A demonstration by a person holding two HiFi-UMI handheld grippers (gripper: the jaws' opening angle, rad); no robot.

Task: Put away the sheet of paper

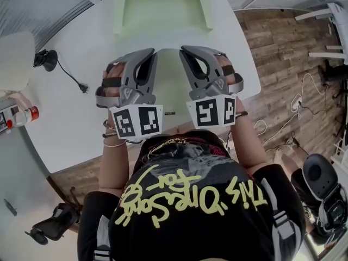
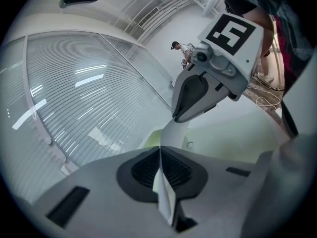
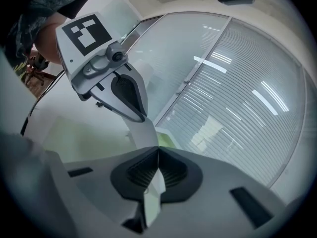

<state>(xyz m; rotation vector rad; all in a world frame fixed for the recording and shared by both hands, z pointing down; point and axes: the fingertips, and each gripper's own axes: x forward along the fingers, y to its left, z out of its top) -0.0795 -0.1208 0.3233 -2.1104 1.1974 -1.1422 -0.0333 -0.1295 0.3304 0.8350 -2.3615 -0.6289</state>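
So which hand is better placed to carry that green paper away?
Neither clearly: the left gripper and the right gripper are both shut on the sheet of paper, side by side at its near edge. Probably both should move it together; one alone might let it droop.

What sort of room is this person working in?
Probably an office or meeting room: a large white table, glass walls with slatted blinds, and a black chair on a wood-plank floor.

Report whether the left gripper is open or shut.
Shut on the paper: the left gripper has its jaws together, pinching the paper's edge between them.
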